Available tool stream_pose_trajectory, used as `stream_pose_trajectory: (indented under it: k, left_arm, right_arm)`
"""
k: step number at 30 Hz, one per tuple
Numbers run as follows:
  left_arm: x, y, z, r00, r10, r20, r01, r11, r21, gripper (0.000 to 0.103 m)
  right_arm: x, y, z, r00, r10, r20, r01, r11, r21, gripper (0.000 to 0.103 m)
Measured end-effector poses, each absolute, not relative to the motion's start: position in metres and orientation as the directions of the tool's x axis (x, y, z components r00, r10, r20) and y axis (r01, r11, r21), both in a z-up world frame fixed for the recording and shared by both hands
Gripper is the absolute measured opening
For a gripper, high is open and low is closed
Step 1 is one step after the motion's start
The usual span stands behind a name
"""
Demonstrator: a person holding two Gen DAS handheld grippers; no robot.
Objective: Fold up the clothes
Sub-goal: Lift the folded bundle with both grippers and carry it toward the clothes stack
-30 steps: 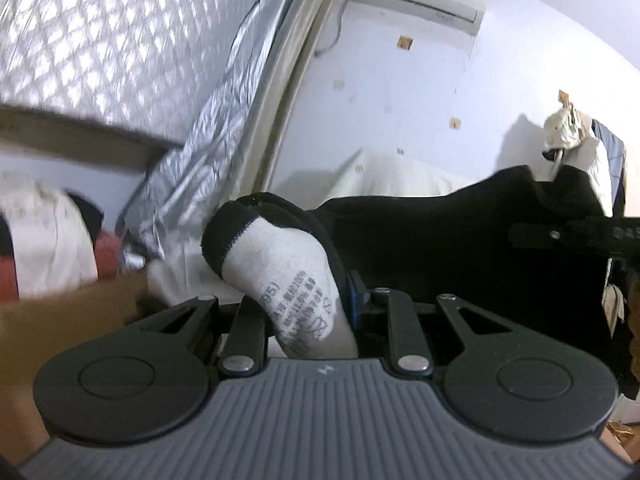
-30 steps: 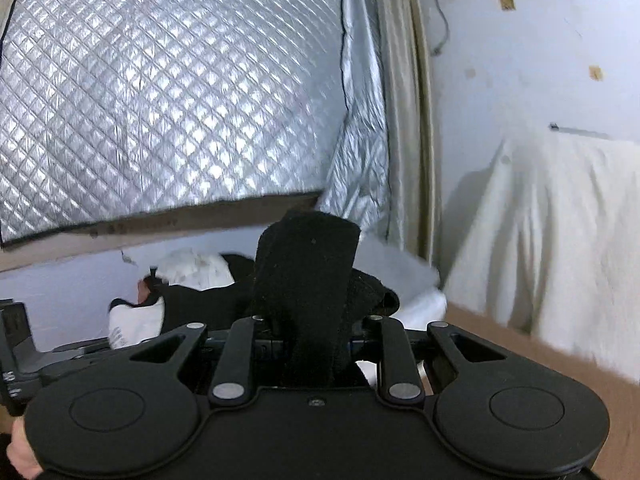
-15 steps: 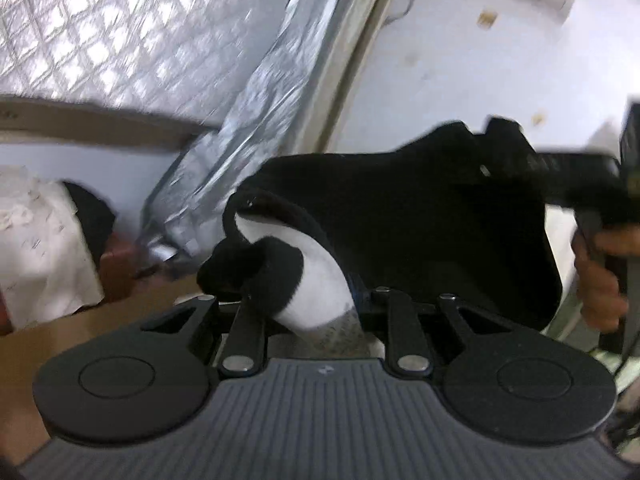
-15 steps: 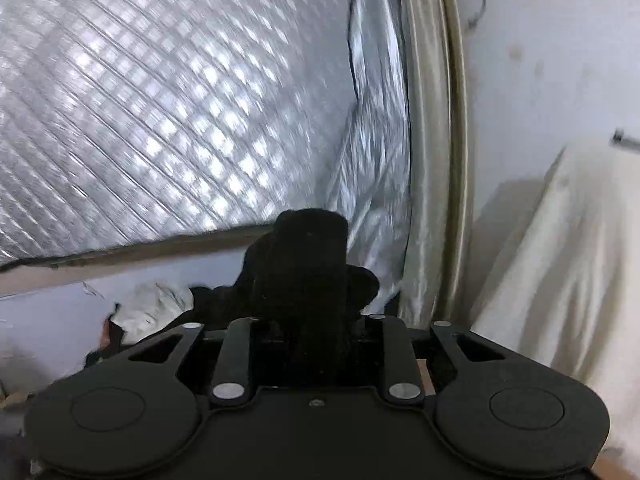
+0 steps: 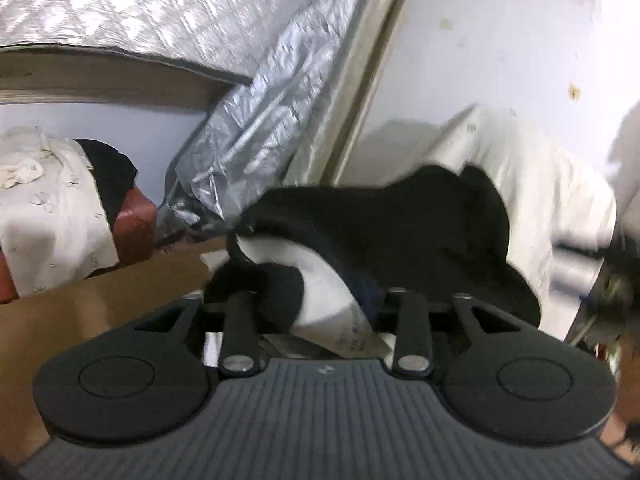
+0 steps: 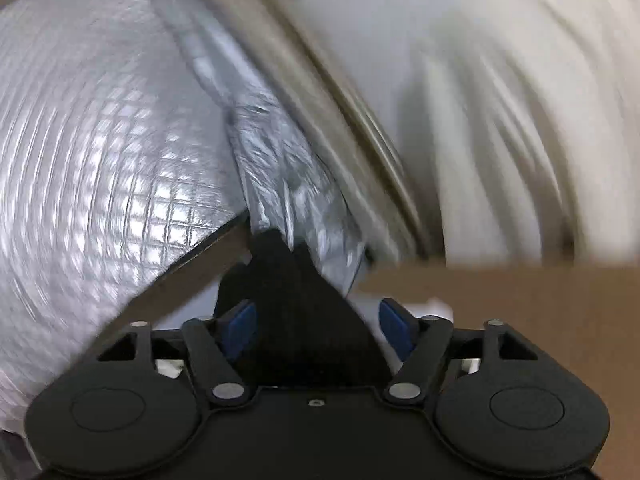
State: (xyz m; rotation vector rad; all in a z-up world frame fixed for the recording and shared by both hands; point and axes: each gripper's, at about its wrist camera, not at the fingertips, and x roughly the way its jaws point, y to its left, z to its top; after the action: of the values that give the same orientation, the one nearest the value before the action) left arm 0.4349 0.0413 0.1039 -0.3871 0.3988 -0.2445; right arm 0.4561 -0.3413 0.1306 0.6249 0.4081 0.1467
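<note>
A black garment [image 5: 420, 232] with a white inner patch [image 5: 320, 276] bearing printed text bunches in front of my left gripper [image 5: 320, 300]. That gripper is shut on it, and the cloth hides the fingertips. In the right wrist view, a peak of the same black cloth [image 6: 296, 320] stands between the spread fingers of my right gripper [image 6: 318, 320]. Its blue pads [image 6: 240, 320] show on both sides, apart from the cloth. The right wrist view is tilted and blurred by motion.
A brown tabletop [image 5: 100, 312] lies below, seen also in the right wrist view as the tabletop [image 6: 520, 320]. A silver quilted curtain [image 5: 160, 0] hangs behind. A white draped sheet [image 5: 540, 200] is at the right. A pile of white and black clothes [image 5: 48, 200] sits far left.
My right gripper has opened off the black cloth and swung, tilting its view. The left gripper keeps its hold, and the garment has dropped lower towards the table.
</note>
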Motion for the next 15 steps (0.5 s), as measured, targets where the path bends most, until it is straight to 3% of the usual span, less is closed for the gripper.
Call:
stream_pose_trajectory:
  k: [3, 6, 8, 9, 10, 12, 15]
  left_arm:
    - [0.433, 0.051, 0.104, 0.915, -0.285, -0.286, 0.139, 0.887, -0.441, 0.067]
    - [0.451, 0.052, 0.097, 0.882, -0.324, -0.342, 0.142, 0.875, -0.463, 0.068]
    - [0.464, 0.053, 0.093, 0.857, -0.35, -0.378, 0.143, 0.867, -0.478, 0.06]
    - [0.47, 0.053, 0.091, 0.844, -0.362, -0.396, 0.143, 0.863, -0.485, 0.03]
    - [0.476, 0.054, 0.088, 0.83, -0.375, -0.413, 0.143, 0.858, -0.493, 0.02]
    - [0.471, 0.048, 0.099, 0.858, -0.349, -0.377, 0.171, 0.886, -0.431, 0.015]
    - [0.453, 0.036, 0.126, 0.908, -0.306, -0.288, 0.19, 0.911, -0.367, 0.013]
  right_arm:
    - [0.443, -0.362, 0.092, 0.885, 0.347, -0.309, 0.002, 0.662, 0.749, 0.085]
    - [0.452, -0.365, 0.058, 0.878, 0.376, -0.296, 0.037, 0.563, 0.826, 0.085]
    - [0.47, -0.36, 0.045, 0.883, 0.361, -0.299, 0.054, 0.555, 0.83, 0.083]
    - [0.477, -0.357, 0.044, 0.899, 0.341, -0.276, 0.042, 0.56, 0.828, 0.068]
    - [0.485, -0.353, 0.048, 0.908, 0.329, -0.261, 0.02, 0.586, 0.81, 0.05]
    - [0.493, -0.344, 0.071, 0.931, 0.258, -0.259, 0.011, 0.687, 0.727, 0.024]
    - [0.504, -0.316, 0.129, 0.959, 0.174, -0.225, -0.043, 0.869, 0.493, 0.022]
